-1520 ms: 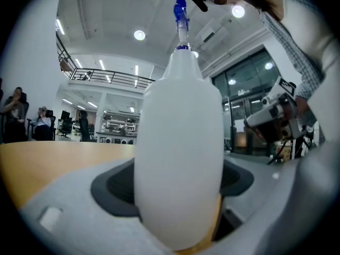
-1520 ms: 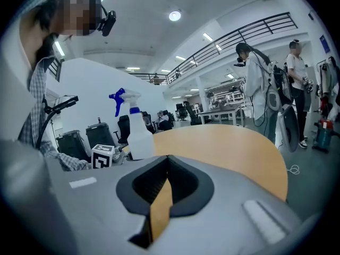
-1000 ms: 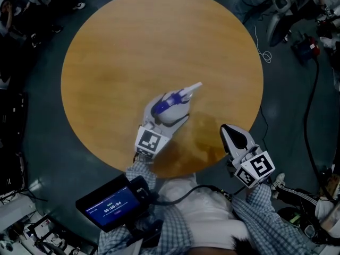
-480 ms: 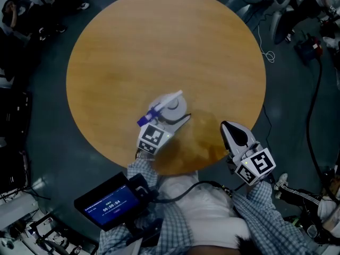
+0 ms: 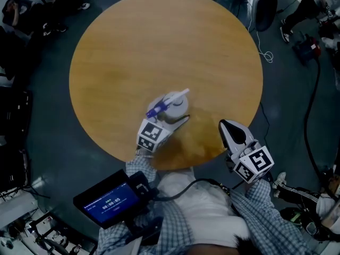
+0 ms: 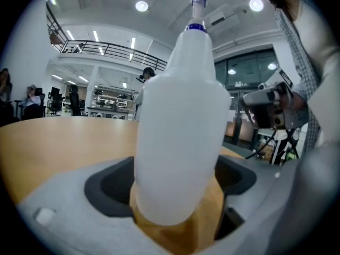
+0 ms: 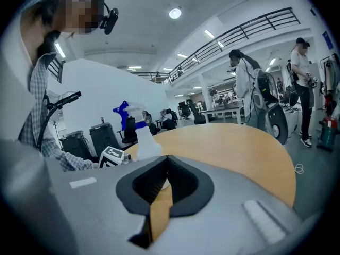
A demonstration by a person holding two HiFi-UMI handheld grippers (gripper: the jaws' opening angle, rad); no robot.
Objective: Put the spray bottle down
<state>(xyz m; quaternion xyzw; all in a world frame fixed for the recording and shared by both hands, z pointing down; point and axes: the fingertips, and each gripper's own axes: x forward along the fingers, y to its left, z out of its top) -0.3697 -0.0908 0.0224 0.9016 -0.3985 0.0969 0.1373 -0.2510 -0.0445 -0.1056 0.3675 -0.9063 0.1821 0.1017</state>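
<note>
The white spray bottle (image 5: 174,104) with a blue trigger head stands upright on the round wooden table (image 5: 159,41), near its front edge. My left gripper (image 5: 169,115) reaches around it from the near side. In the left gripper view the bottle (image 6: 180,137) fills the space between the jaws, its base on the wood. The jaws are opening and thin gaps show beside the base, so the left gripper (image 6: 178,209) is open around the bottle. My right gripper (image 5: 227,127) hovers at the table's front right edge, shut and empty (image 7: 166,169). From there the bottle (image 7: 142,139) shows at the left.
A hand-held device with a blue screen (image 5: 109,201) hangs below the table edge at the person's left side. Cables (image 5: 313,116) trail over the dark floor on the right. A wheeled machine (image 5: 263,4) and people stand beyond the table's far right.
The bottle went from tilted, nozzle toward the upper right, to upright on the table. The left gripper sank slightly with it. The right gripper stayed put.
</note>
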